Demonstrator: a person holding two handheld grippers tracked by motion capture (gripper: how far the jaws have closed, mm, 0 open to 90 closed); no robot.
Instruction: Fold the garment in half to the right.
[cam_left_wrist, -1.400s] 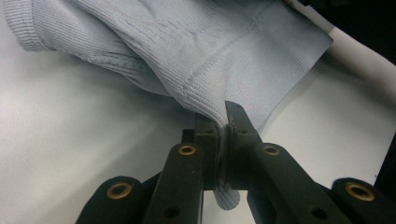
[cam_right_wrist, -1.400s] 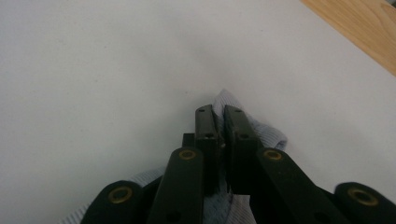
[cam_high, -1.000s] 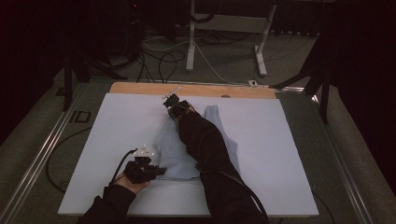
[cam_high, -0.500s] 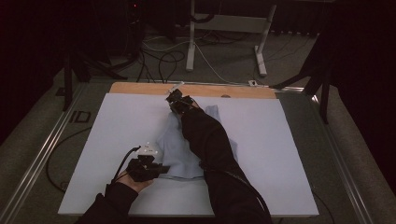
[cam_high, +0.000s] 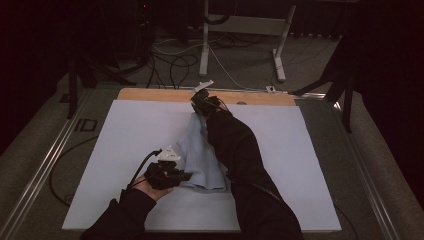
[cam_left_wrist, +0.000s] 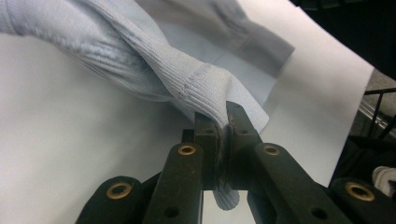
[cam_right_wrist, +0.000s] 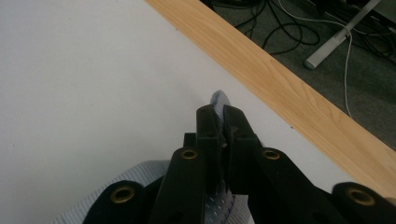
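Stretching a pale blue knit garment (cam_high: 200, 160) across a white-topped bench (cam_high: 125, 135), a person works a hand-held gripper in each hand. The left gripper (cam_left_wrist: 223, 135), near the bench's front edge, has its fingers (cam_left_wrist: 205, 135) closed tight on a ribbed band of the cloth, a small tab of knit poking out below the pinch. The right gripper (cam_right_wrist: 219, 126), reached out on a dark sleeve (cam_high: 240, 155) to the far side, has its fingers (cam_right_wrist: 208, 126) shut on another edge of the fabric, a sliver of blue showing at the tips just short of the bench's wooden strip (cam_right_wrist: 299, 88).

The two holds sit well apart, front and back, and that spacing looks deliberate: pulling from opposite ends would draw the garment out flat, likely ahead of smoothing or folding. Between the grippers the cloth lies on the bench in a long rumpled band, partly hidden by the sleeve. Cables (cam_high: 172, 62) and a metal stand (cam_high: 240, 25) occupy the floor beyond.
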